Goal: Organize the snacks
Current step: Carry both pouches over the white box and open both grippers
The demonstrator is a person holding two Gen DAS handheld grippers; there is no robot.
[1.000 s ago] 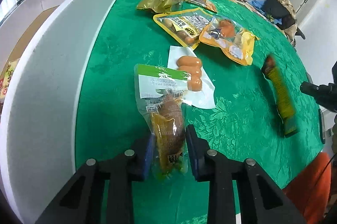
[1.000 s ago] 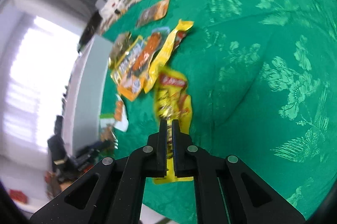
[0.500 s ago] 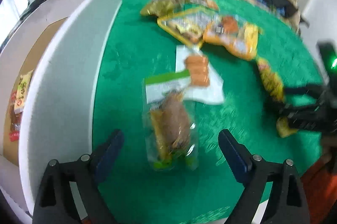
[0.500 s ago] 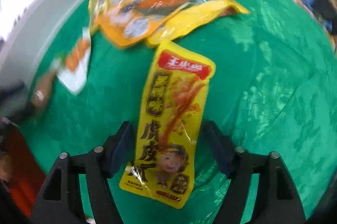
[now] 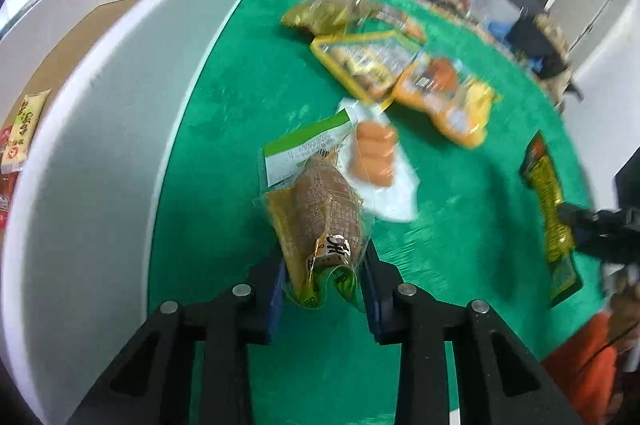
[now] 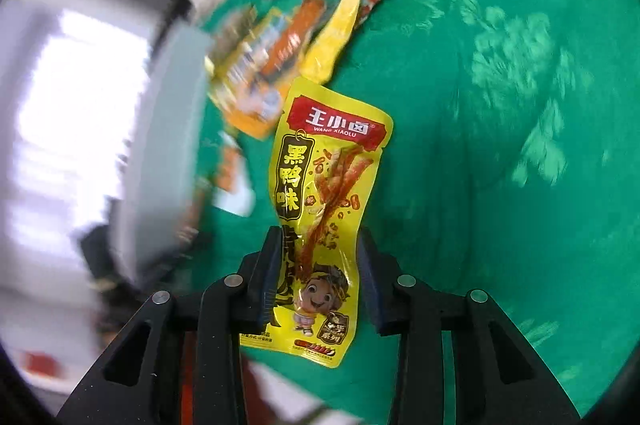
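- Clamping down with our left gripper [image 5: 323, 281], jaws pressed on the near end of the clear pack with the brown snack [image 5: 320, 213], its green-and-white label end pointing away from us
- That pack overlaps a white pouch of small orange sausages [image 5: 376, 161] on the green tabletop [image 5: 248, 97]
- Along our left runs the white box wall [image 5: 120, 105], and inside the box a pale packet [image 5: 24, 129] lies on the brown floor
- Farther out we've got a loose cluster: a yellow-rimmed pack [image 5: 364, 61], an orange-and-yellow bag [image 5: 448, 97] touching it, a golden bag [image 5: 324, 13] behind
- Over on the right, our right gripper [image 6: 318, 281] has the yellow spicy-strip packet [image 6: 324, 193] between its jaws, and they're closing; both side edges sit right at the pads and the packet bows, so we call it gripped
- Blur smears the snacks beyond that packet
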